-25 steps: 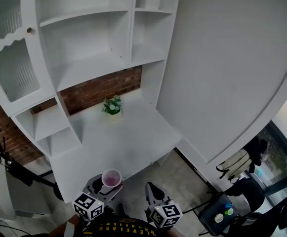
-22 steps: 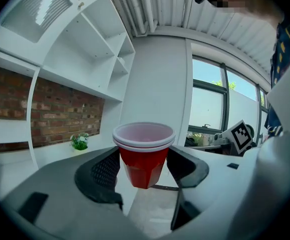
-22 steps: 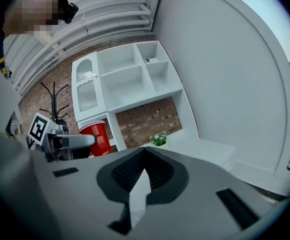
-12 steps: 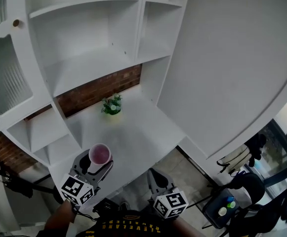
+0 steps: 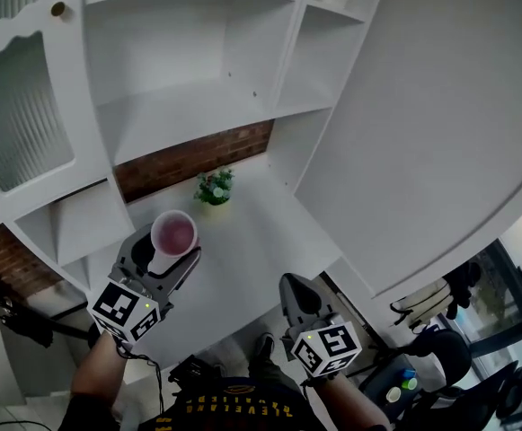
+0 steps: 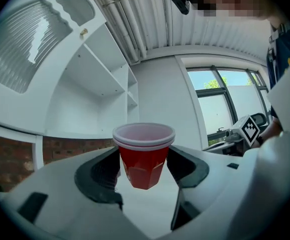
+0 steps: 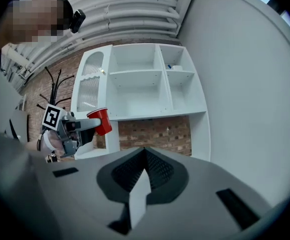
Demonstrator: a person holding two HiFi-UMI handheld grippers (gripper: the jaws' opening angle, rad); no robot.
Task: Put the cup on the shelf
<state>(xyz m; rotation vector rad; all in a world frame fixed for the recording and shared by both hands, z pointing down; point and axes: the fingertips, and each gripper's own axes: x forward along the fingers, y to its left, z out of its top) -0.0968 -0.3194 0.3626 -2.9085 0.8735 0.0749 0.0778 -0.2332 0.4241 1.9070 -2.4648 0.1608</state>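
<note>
Left tongs (image 5: pixel 164 257) carry the red plastic cup (image 5: pixel 173 234); right tongs (image 5: pixel 298 296) are closed on nothing. Next, I think: raise it to the white shelf (image 5: pixel 189 115) at 12 o'clock.

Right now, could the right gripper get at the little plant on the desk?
Probably yes: nothing stands on the desk between the right gripper and the plant, though its jaws are shut and would need opening.

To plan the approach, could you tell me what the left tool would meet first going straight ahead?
Probably the tall white side panel just right of the white shelf unit. The left tool, holding the red plastic cup, has open air before that, though depth is unclear.
</note>
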